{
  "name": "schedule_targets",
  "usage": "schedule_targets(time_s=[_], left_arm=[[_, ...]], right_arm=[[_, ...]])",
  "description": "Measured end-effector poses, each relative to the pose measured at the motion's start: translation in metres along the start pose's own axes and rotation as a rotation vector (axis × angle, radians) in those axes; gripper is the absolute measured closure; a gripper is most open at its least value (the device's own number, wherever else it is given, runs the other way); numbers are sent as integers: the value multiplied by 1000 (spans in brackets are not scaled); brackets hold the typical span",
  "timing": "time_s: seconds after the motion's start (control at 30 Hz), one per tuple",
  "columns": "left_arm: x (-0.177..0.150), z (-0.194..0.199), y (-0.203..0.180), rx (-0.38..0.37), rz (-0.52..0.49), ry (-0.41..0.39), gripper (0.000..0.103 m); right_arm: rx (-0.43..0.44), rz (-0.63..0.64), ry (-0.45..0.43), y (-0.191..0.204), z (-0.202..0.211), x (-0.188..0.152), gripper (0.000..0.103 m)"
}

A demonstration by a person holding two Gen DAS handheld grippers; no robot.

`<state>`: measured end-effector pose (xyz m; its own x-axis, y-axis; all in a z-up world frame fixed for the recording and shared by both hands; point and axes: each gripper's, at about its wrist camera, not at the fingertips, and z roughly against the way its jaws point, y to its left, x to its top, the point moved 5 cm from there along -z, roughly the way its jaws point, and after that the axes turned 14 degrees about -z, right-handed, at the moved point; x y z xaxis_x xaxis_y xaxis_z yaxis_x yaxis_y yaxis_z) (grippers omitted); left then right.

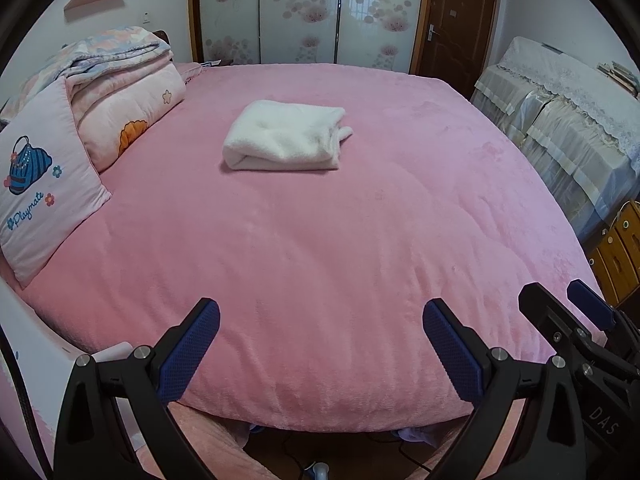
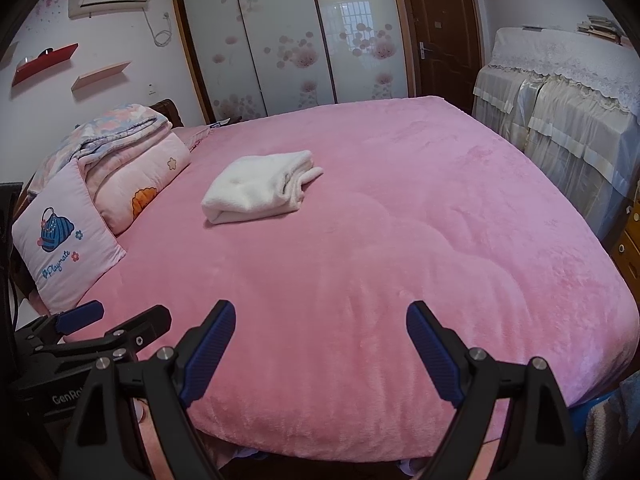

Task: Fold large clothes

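White garment (image 1: 286, 136) sits folded mid-bed (image 1: 320, 260), possibly a fleece top. Left tool (image 1: 321, 330) and right tool (image 2: 321, 330) hover near the edge, both spread apart, gripping nothing.

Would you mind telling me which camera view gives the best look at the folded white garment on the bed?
The left wrist view: the folded white garment lies near centre, facing the camera squarely, with its front fold and layered right edge clear. The right wrist view shows the garment too, whole but set left of centre and seen at an angle.
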<state>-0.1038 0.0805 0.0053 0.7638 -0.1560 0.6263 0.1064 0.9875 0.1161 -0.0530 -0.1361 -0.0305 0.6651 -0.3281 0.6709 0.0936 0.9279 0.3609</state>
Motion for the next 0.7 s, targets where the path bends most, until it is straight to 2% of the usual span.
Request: schedule_targets(time_s=[0.7], left_arm=[[0, -8, 1, -7, 1, 18, 2]], right_arm=[[-2, 0, 4, -1, 0, 1, 15]])
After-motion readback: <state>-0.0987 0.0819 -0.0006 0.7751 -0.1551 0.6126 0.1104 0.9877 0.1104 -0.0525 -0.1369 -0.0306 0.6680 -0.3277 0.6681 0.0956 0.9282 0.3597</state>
